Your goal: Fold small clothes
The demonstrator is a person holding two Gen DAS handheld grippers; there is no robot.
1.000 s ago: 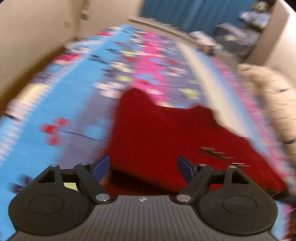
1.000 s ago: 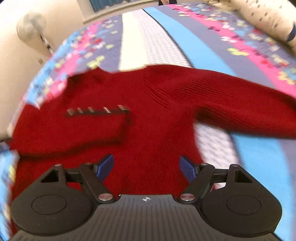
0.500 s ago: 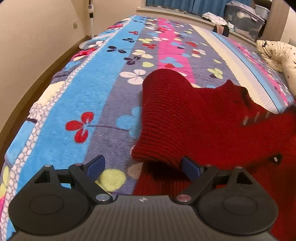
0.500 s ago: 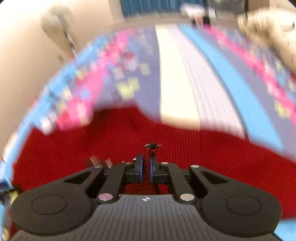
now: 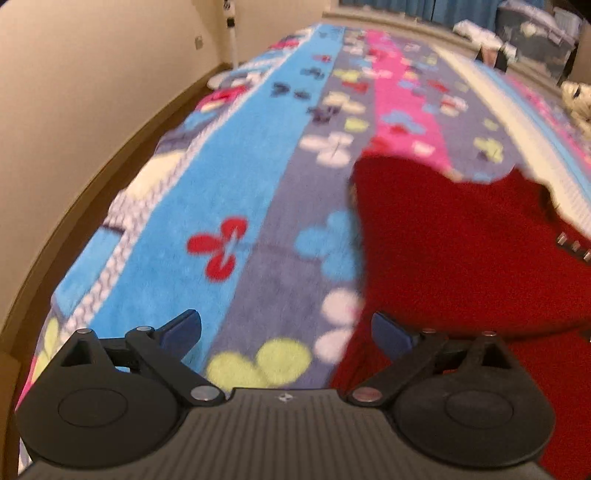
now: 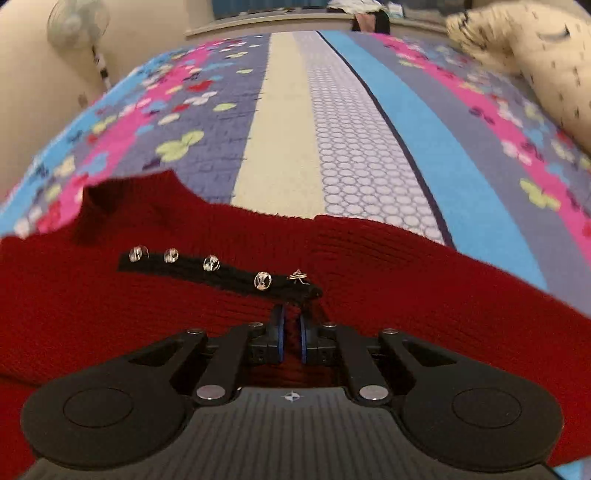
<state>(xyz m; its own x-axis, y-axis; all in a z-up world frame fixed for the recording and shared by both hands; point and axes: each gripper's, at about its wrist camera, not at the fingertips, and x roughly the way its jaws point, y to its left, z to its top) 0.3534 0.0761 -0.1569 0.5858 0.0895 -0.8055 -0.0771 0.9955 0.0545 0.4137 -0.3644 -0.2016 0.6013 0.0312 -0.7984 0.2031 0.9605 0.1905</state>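
A small red knit sweater (image 6: 406, 280) with a black strip of silver buttons (image 6: 221, 273) lies on the patterned blanket. My right gripper (image 6: 291, 332) is shut on a fold of the red sweater just below the strip's right end. In the left wrist view the sweater (image 5: 461, 258) fills the right side, one part folded over. My left gripper (image 5: 286, 332) is open and empty, its right finger over the sweater's left edge and its left finger over bare blanket.
The bed carries a striped floral blanket (image 5: 229, 177). A cream wall (image 5: 74, 92) and the bed's edge run along the left. A cream patterned pillow (image 6: 535, 66) lies at the far right. A standing fan (image 6: 77, 22) is at the back left.
My right gripper closed on the sweater half a second ago and still holds it, now near the button strip. My left gripper shifted left, off the folded sleeve, and stayed open.
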